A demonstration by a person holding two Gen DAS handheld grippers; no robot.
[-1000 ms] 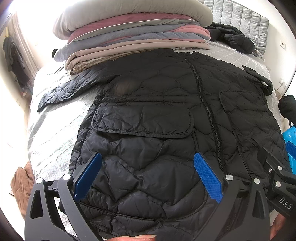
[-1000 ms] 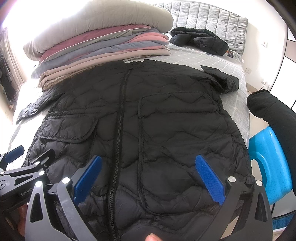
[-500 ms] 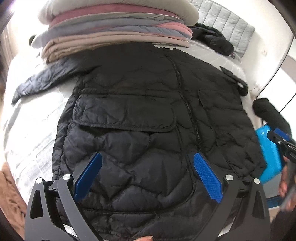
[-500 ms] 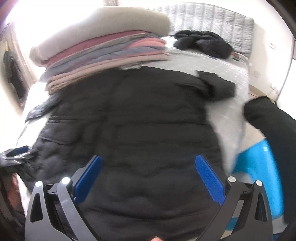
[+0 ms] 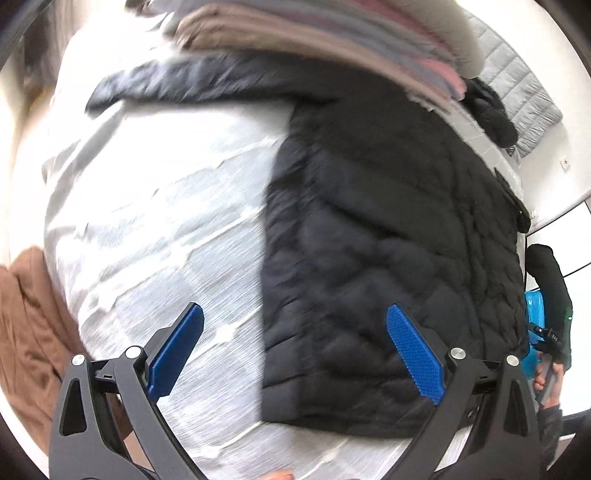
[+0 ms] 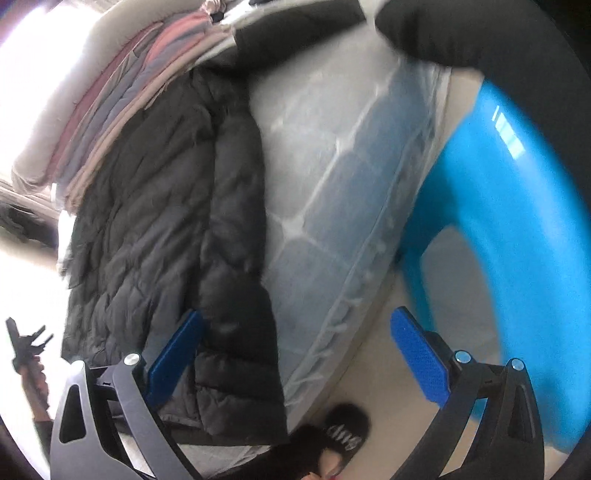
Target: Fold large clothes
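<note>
Black quilted jacket (image 5: pixel 388 258) spread flat, front up, on the bed (image 5: pixel 155 221), collar end against the stack of folded bedding (image 5: pixel 332 33). Near sleeve (image 5: pixel 177 79) extended across the sheet toward the left side. Both views blurred; fine detail not legible.

Left claw (image 5: pixel 293 349): blue pads wide apart, nothing held, positioned over the bed with the jacket's left side edge between the pads.

Right claw (image 6: pixel 297 350): blue pads wide apart, nothing held, positioned at the jacket's right side edge (image 6: pixel 236 295), beside the edge of the mattress. Blue stool (image 6: pixel 517 221) close by on the floor.

Likely step in hand: taking hold of the two side edges for the first lengthwise fold.

Procedure for a clean result:
- Lower each claw until one pad slides under the edge and the other rests on top.
- Take a deep bite; slippery padded fabric likely to escape a shallow pinch.
- Grip both sides at matching height along the garment, to keep the fold line straight.
- Bring the extended sleeve in across the body before folding.
- Lift only enough to clear the sheet.
- Keep the right claw clear of the stool.
</note>
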